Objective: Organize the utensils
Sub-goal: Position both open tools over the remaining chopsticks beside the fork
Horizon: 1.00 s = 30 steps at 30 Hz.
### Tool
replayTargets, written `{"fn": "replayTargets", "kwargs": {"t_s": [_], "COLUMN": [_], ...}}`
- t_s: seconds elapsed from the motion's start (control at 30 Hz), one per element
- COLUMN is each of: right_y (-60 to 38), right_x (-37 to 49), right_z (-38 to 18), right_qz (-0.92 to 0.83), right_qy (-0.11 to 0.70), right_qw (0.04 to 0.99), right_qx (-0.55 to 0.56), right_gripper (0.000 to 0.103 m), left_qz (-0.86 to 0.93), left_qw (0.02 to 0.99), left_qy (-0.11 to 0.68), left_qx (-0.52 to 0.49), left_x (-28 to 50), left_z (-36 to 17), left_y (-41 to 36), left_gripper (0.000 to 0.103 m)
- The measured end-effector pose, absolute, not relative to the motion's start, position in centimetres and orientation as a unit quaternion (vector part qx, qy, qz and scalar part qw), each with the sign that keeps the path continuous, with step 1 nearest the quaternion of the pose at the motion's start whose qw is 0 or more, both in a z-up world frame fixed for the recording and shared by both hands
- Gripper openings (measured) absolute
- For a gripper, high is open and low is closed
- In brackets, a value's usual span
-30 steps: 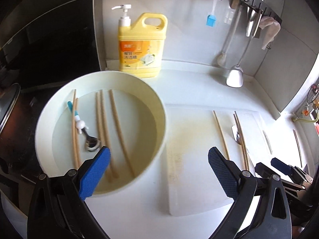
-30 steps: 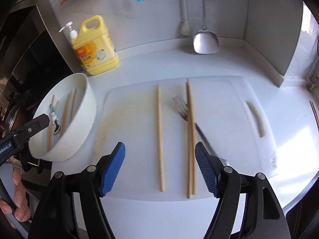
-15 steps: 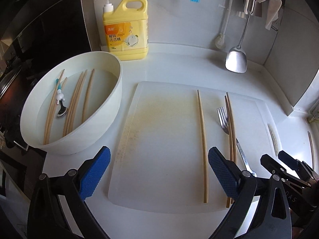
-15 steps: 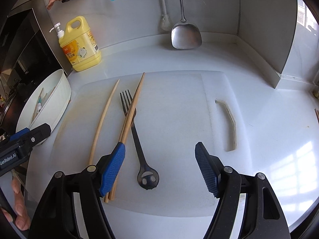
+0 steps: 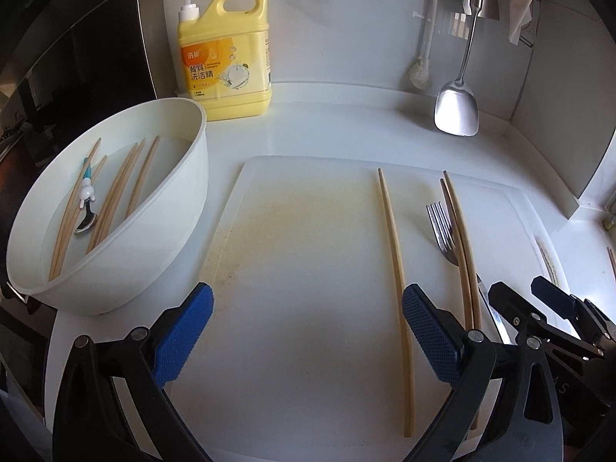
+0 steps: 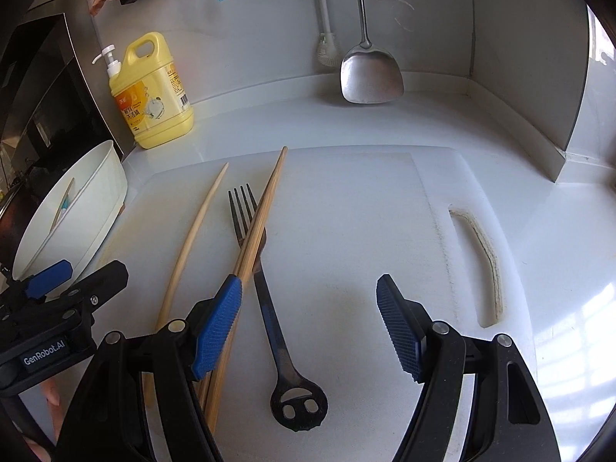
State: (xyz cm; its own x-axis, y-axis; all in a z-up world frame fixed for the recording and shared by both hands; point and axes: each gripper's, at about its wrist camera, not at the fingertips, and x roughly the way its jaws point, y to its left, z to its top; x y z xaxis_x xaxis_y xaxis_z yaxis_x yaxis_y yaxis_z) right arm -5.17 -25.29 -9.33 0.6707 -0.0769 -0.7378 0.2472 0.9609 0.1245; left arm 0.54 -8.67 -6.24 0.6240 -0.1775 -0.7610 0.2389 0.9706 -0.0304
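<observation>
A white cutting board [image 5: 308, 261] [image 6: 346, 211] carries one single wooden chopstick [image 5: 394, 246] [image 6: 192, 238], a pair of chopsticks [image 5: 460, 242] [image 6: 258, 227] and a dark fork [image 5: 442, 231] [image 6: 269, 308] lying under the pair. A white bowl [image 5: 161, 254] [image 6: 100, 192] at the left holds several chopsticks [image 5: 115, 196] and a small spoon [image 5: 86, 211]. My left gripper [image 5: 308, 335] is open and empty over the board's near edge. My right gripper [image 6: 308, 327] is open and empty above the fork's handle.
A yellow dish-soap bottle [image 5: 225, 61] [image 6: 150, 96] stands at the back wall. A metal spatula [image 5: 458, 104] [image 6: 369, 73] and a brush [image 5: 419, 69] hang there. A grey wall panel [image 6: 531, 77] closes the right side. A dark stove area [image 5: 69, 77] lies left.
My left gripper has swung right from over the bowl to over the cutting board. My right gripper has shifted right and closer, now above the fork. Both stayed open.
</observation>
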Motion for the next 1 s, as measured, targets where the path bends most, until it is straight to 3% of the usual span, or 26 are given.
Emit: {"fn": "replayTargets", "kwargs": {"t_s": [0.7, 1.0], "right_y": [-24.8, -26.6], "right_x": [-4.2, -4.7], "right_z": [-9.5, -10.2], "right_qz": [-0.113, -0.117], "right_qy": [0.400, 0.412], "right_qw": [0.909, 0.902], "right_qx": [0.035, 0.057], "right_gripper": [0.069, 0.069], "left_qz": [-0.111, -0.115], "left_qw": [0.899, 0.892], "left_qy": [0.422, 0.434], "left_qx": [0.039, 0.049], "left_x": [1.6, 1.7], "left_z": [-7.5, -8.2], "left_y": [-9.2, -10.7], "left_gripper": [0.097, 0.097]}}
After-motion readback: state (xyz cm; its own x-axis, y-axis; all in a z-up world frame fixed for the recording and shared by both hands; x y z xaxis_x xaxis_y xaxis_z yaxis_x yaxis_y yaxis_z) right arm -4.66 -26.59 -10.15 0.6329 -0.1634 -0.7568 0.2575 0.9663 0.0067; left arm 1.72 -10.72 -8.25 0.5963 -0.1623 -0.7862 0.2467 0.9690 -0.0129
